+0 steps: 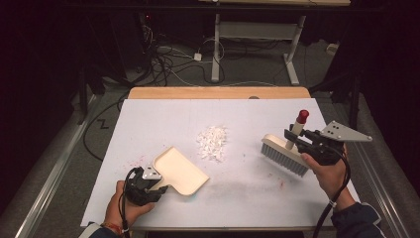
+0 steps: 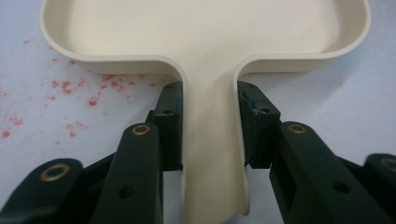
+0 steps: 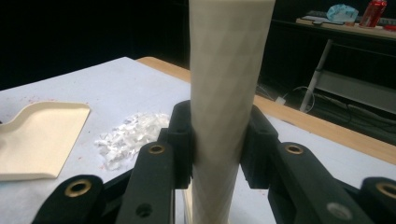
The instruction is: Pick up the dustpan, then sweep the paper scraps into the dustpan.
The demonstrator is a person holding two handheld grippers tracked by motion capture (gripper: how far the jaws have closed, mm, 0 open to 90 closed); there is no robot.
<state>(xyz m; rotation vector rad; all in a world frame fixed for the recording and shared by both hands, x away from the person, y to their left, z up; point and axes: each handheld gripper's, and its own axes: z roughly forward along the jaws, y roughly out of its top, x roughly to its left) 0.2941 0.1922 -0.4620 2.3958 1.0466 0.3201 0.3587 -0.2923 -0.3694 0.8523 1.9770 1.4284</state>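
White paper point(image 1: 163, 124) covers the table, whose wooden edge point(image 1: 218, 92) is seen at the far side, with a dark floor and tangled cables point(image 1: 168, 62) beyond it.

At the near left, the left gripper point(image 1: 161, 184) is held in the person's left hand point(image 1: 130, 206); its jaws are clamped on the handle of a cream dustpan point(image 1: 179, 170), and in the left gripper view the black pads point(image 2: 169, 126) are pressed against both sides of that narrow handle. The dustpan is laid flat on the paper, its open mouth turned toward the middle of the table. Faint red specks point(image 2: 74, 91) are scattered on the paper just beside the dustpan's left wall.

At the right, the right gripper point(image 1: 296, 139) is held in the right hand point(image 1: 331, 171), and its jaws are closed on the cream handle of a brush point(image 1: 286, 154) — the handle stands upright and is capped in red point(image 1: 302, 116). The pale bristles are pointed down toward the paper; whether they touch it cannot be told.

Between the two tools, a small pile of white paper scraps point(image 1: 213, 142) is heaped near the table's middle — apart from the dustpan's mouth on one side and from the brush on the other. In the right gripper view a second table point(image 3: 348, 23) with a red can point(image 3: 372, 13) is seen in the background.
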